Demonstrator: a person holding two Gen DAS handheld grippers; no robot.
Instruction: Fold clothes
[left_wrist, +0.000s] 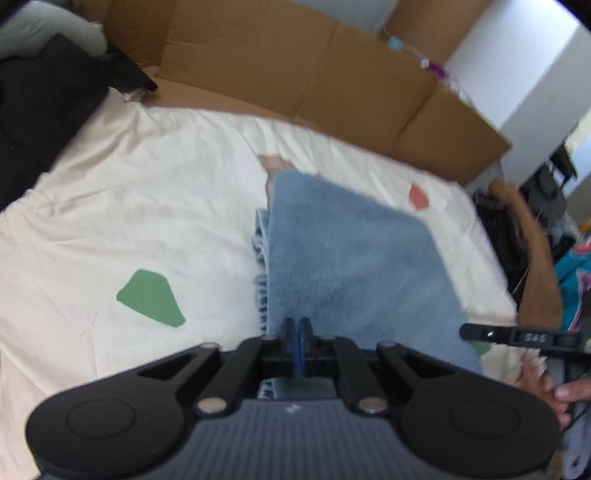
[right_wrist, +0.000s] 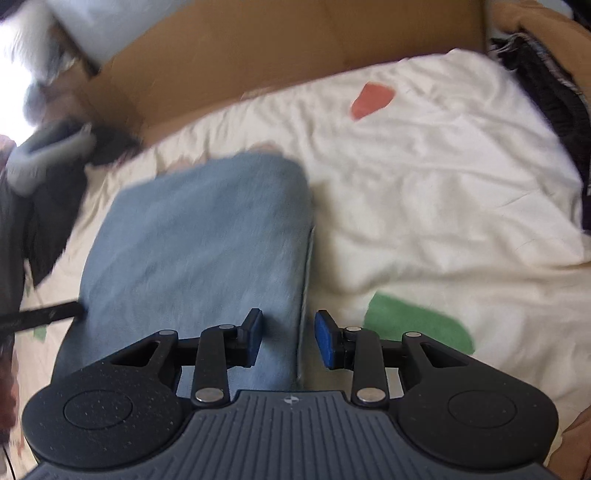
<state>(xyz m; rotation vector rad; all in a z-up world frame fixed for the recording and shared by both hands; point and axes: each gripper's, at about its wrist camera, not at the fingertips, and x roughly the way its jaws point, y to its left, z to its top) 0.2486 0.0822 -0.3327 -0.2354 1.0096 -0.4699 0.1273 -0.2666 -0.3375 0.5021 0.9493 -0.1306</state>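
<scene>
Folded blue jeans lie on a cream sheet with their frayed layers along the left edge. In the left wrist view my left gripper hovers at the near left corner of the jeans. Its blue pads are almost together, with only a thin slit between them, and I cannot tell whether cloth is pinched. In the right wrist view my right gripper is open and straddles the right edge of the jeans, pads off the cloth. The left gripper shows there as a dark bar touching the jeans' left edge.
The cream sheet carries a green patch and a red patch. Brown cardboard walls the far side. Black clothing is piled at the left, and a teal garment lies at the right. A hand holds the right gripper.
</scene>
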